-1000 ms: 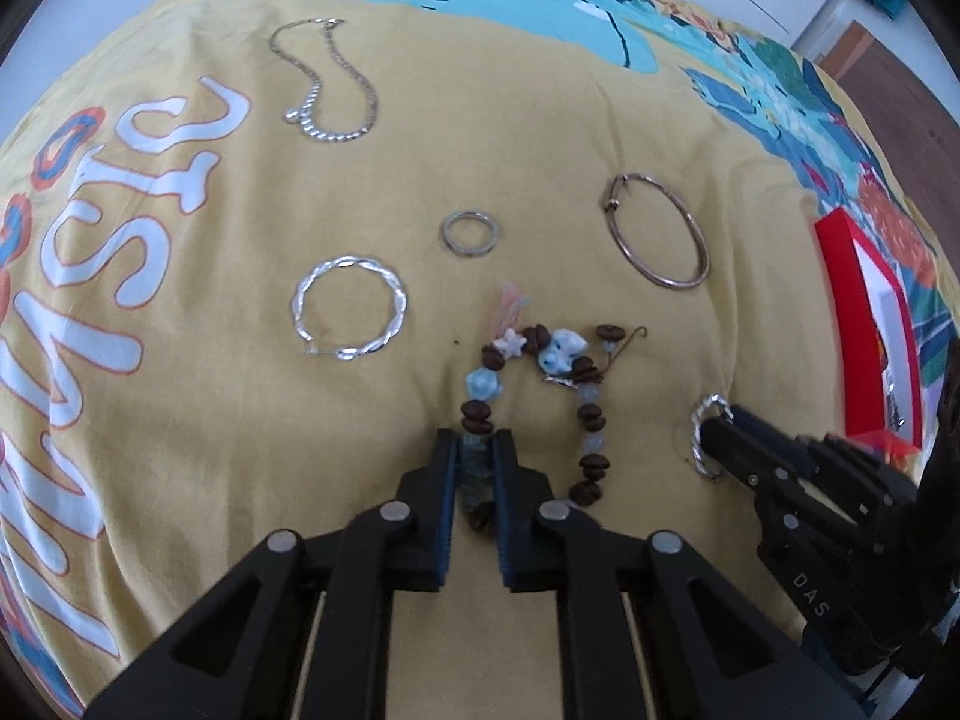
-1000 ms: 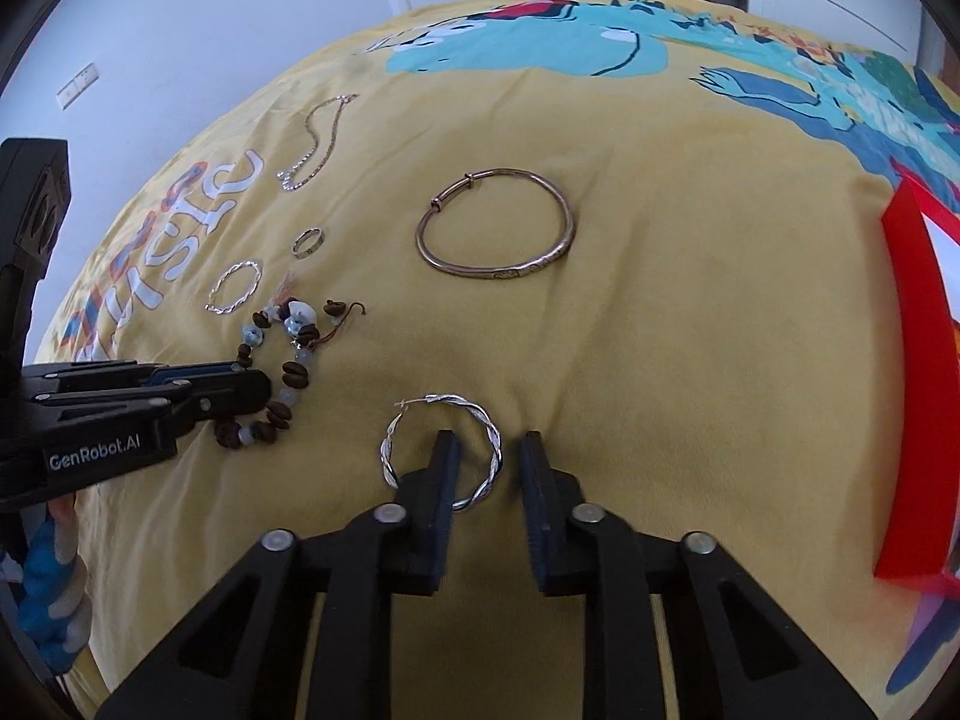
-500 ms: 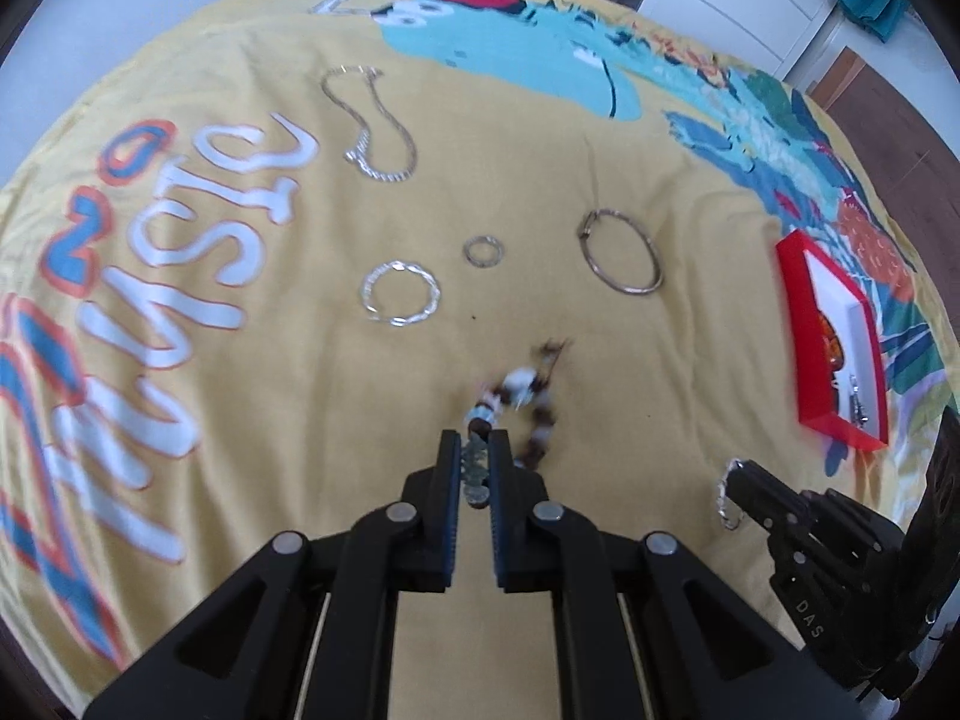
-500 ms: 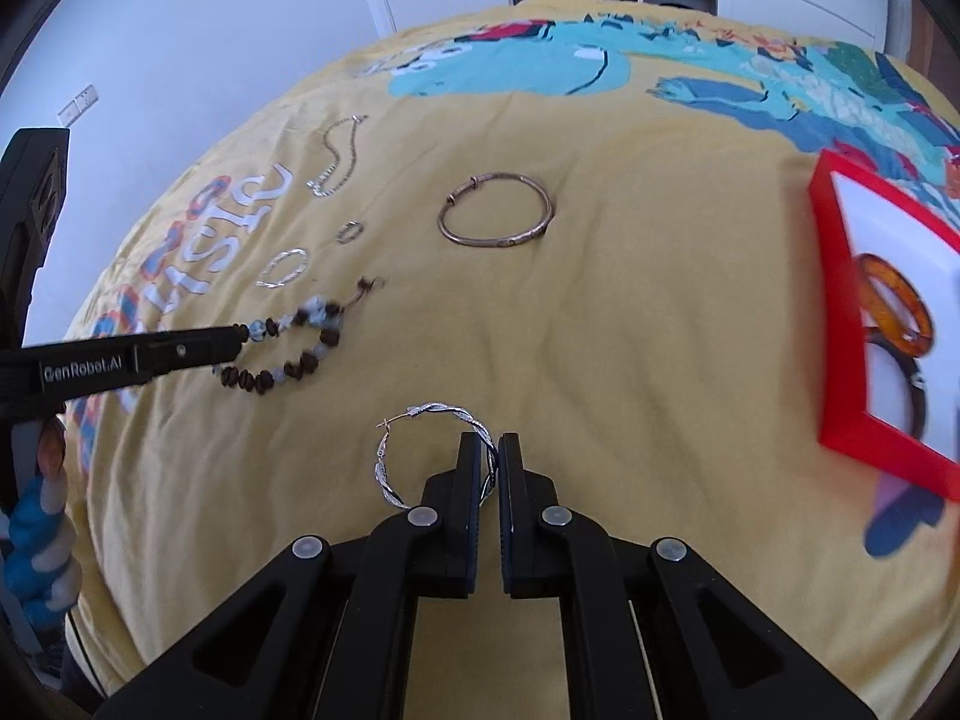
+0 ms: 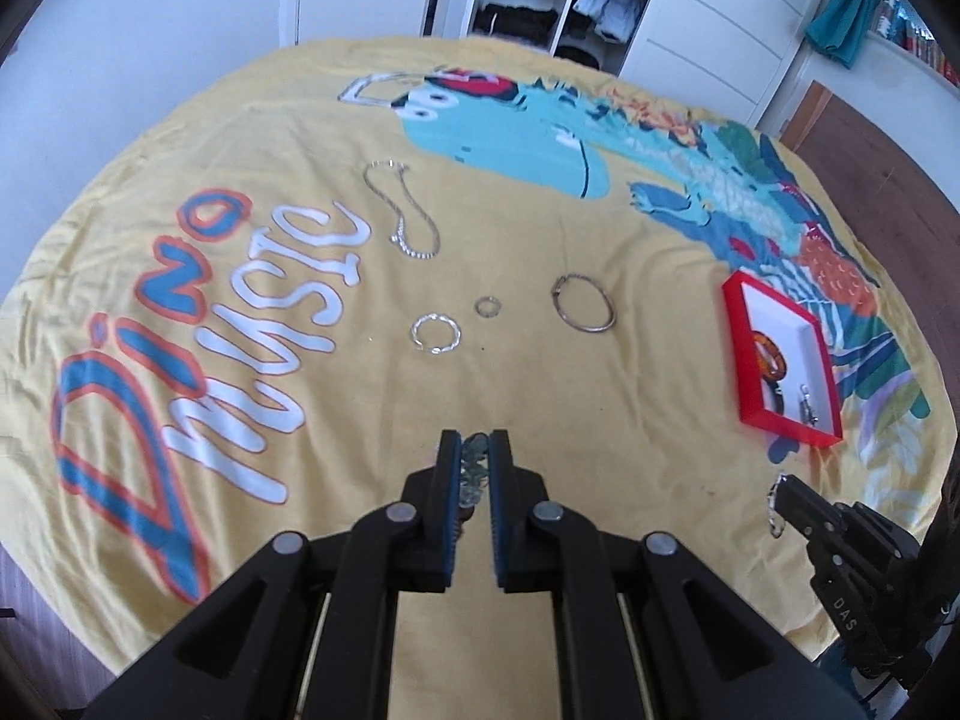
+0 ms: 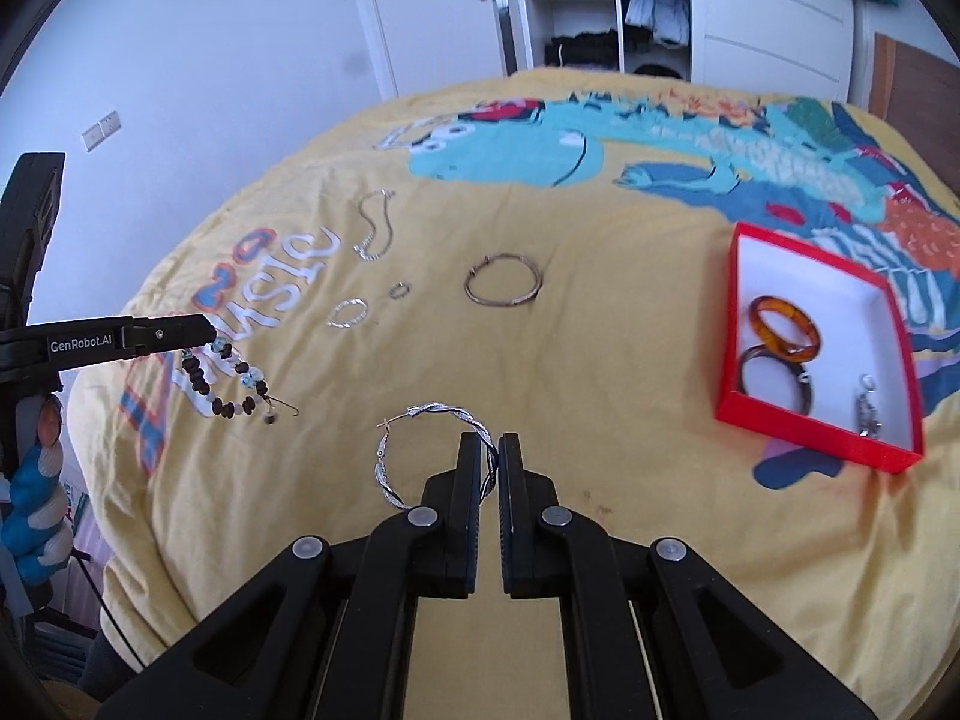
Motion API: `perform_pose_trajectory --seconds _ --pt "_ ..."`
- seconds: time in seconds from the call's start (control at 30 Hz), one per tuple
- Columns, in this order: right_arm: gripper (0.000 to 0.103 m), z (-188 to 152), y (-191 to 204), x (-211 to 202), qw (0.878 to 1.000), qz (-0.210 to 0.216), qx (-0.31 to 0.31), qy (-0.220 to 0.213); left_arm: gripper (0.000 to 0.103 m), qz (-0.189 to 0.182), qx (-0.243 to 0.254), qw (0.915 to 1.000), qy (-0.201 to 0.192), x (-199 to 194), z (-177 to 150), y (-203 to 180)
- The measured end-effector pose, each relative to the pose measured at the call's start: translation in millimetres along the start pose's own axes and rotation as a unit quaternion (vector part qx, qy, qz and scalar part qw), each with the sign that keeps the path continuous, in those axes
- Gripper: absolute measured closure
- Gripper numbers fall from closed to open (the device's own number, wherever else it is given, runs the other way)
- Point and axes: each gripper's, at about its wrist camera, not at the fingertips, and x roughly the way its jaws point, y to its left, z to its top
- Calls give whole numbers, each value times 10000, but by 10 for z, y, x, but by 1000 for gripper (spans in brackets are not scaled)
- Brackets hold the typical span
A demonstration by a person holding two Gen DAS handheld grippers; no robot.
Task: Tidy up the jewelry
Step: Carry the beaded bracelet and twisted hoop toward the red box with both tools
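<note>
My left gripper is shut on a beaded bracelet of brown and pale blue beads and holds it high above the yellow bed cover; the bracelet also shows hanging from it in the right wrist view. My right gripper is shut on a twisted silver hoop, also lifted. A red tray with white lining lies at the right and holds an amber ring, a dark ring and a small silver piece.
On the cover lie a silver chain, a twisted silver hoop, a small ring and a thin metal bangle. Wardrobes and a door stand beyond the bed.
Both grippers rose well above the bed. The left lifted the beaded bracelet off the cover; the right closed on the twisted hoop and lifted it.
</note>
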Motion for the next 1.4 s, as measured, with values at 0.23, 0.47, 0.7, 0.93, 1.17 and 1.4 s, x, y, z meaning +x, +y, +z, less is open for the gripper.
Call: perform_pose_trajectory --seconds 0.23,0.47,0.7,0.93,1.17,1.4 --pt "98 -90 -89 -371 9993 -88 141 -322 95 -14 151 9996 -221 -329 -45 -157" --pt "98 -113 -519 -765 9960 -396 447 -667 95 -268 367 9984 -331 -489 38 -559" --pt "98 -135 -1114 -1048 9891 -847 832 -874 95 -560 849 9941 -379 -505 193 -1222" --pt "98 -155 -1698 -1114 9821 -1214 1156 -860 95 -851 1237 9884 -248 -332 292 -1809" --pt "98 -13 -2166 -882 9799 -1369 1262 -722 95 -1075 1578 9816 -62 88 539 -2425" --pt "98 317 -2631 -448 9798 -1448 1255 -576 95 -1226 1767 9766 16 691 982 -3012"
